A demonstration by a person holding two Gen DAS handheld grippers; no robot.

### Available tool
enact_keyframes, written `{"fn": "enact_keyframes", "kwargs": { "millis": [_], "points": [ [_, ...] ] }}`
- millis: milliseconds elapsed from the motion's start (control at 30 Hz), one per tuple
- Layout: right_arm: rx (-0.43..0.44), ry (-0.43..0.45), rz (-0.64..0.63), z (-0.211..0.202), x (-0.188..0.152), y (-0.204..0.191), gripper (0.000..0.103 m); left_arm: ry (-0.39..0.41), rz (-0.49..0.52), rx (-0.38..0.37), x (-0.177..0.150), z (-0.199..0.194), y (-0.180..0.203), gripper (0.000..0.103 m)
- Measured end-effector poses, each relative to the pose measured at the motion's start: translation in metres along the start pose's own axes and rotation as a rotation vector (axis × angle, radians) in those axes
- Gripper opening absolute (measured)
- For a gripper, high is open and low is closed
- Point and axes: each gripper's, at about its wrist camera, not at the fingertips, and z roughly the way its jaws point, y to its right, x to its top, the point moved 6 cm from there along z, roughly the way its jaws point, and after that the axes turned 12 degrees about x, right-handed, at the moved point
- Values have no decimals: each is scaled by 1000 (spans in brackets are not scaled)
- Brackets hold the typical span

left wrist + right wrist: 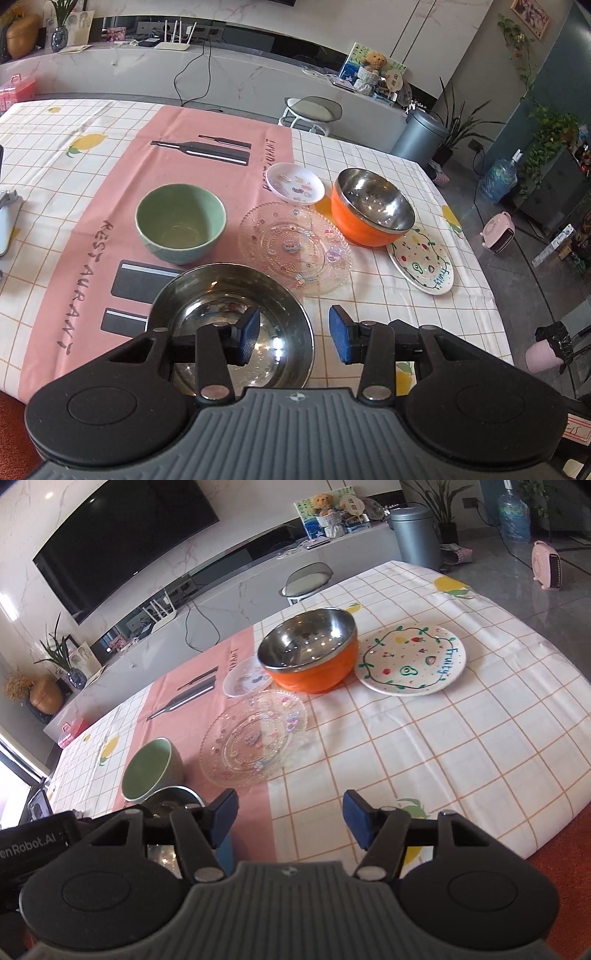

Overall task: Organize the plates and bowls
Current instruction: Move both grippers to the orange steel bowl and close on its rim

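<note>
1. Nothing is sorted yet, as far as both views show: no plate rests on another plate and no bowl sits inside another bowl. Every dish stands singly on the checked tablecloth (369, 295).
2. Bowls: a plain steel bowl (229, 317) stands nearest the left gripper (293, 334), on the pink runner (110, 206); a green ceramic bowl (181, 223) stands just beyond it, also on the runner; an orange bowl with a steel lining (373, 208) stands farther off on the checked cloth.
3. Plates: a clear glass plate with small coloured motifs (293, 247) lies between the green bowl and the orange bowl; a small white patterned dish (294, 183) lies just behind it; a white plate lettered "fruity" (410, 659) lies beside the orange bowl, and from the left wrist view its edge looks tucked against that bowl's foot.
4. The left gripper's jaws stand spread with nothing between them; one pad hangs over the steel bowl's hollow and the other outside its rim, neither visibly pressing on it.
5. The right gripper (290, 814) also has its jaws spread and empty, above bare cloth short of the glass plate.
6. What remains, by my judgement, is nearly everything: nest the three bowls, and stack the three plates.
</note>
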Motion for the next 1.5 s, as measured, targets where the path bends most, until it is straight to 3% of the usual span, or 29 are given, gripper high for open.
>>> {"fn": "enact_keyframes", "kwargs": {
  "millis": [367, 600, 700, 867, 1033, 1300, 1367, 1433, 1500],
  "points": [
    [-11, -1, 168, 19, 17, 66, 64, -58, 105, 64, 27, 36, 38, 48],
    [18, 56, 201, 35, 56, 83, 63, -24, 201, 100, 71, 61, 64, 48],
    [22, 80, 202, 45, 75, 86, 63, -43, 206, 91, 87, 78, 73, 48],
    [42, 112, 221, 63, 106, 91, 59, -74, 204, 100, 105, 106, 83, 48],
    [54, 128, 235, 86, 133, 91, 54, -93, 244, 112, 120, 138, 98, 56],
    [29, 103, 244, 114, 144, 100, 41, -128, 297, 142, 123, 180, 113, 57],
    [30, 92, 255, 119, 143, 103, 35, -135, 297, 158, 122, 185, 114, 52],
    [30, 83, 265, 123, 141, 106, 33, -144, 289, 158, 122, 189, 113, 34],
    [38, 80, 274, 127, 139, 107, 28, -155, 279, 150, 122, 192, 114, 24]
  ]
}}
